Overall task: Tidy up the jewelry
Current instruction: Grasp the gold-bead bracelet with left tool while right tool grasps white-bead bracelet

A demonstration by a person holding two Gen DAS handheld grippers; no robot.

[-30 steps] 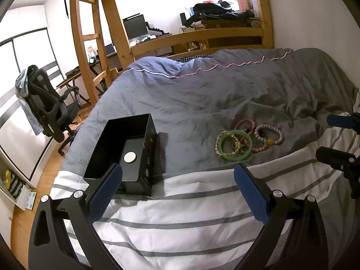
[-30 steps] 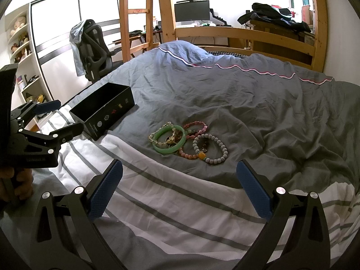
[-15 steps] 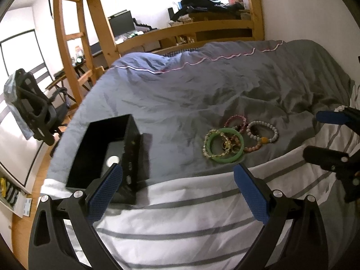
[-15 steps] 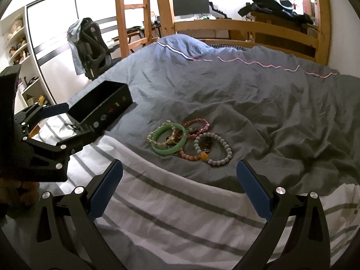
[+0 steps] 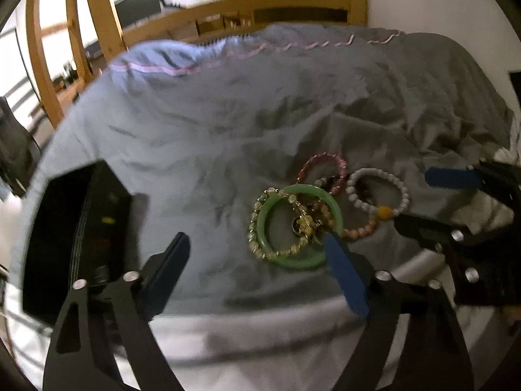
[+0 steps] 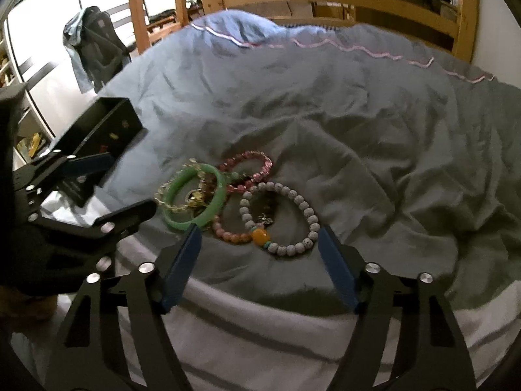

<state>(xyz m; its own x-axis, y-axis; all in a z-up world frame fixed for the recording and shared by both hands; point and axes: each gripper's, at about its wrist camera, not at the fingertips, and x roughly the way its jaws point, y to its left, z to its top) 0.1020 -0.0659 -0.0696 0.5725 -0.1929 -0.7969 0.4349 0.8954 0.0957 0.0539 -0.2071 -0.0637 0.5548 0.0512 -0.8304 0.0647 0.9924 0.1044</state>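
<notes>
Several bracelets lie in a cluster on the grey duvet: a green bangle [image 5: 299, 224] [image 6: 195, 200] with a yellowish beaded chain, a pink beaded bracelet [image 5: 322, 171] [image 6: 247, 171], and a white beaded bracelet with an orange bead [image 5: 379, 194] [image 6: 280, 220]. An open black box [image 5: 78, 238] [image 6: 97, 130] sits to their left. My left gripper [image 5: 257, 254] is open, its right finger by the green bangle's near edge. My right gripper [image 6: 259, 247] is open, straddling the white bracelet's near side.
The grey duvet [image 6: 358, 114] covers the bed, with a white striped sheet [image 6: 260, 332] at the near edge. A wooden bed frame and ladder [image 6: 140, 6] stand behind. An office chair [image 6: 94, 55] is at far left.
Both grippers have moved forward and down toward the bracelets. The jaws have narrowed but stay open. The box has not moved.
</notes>
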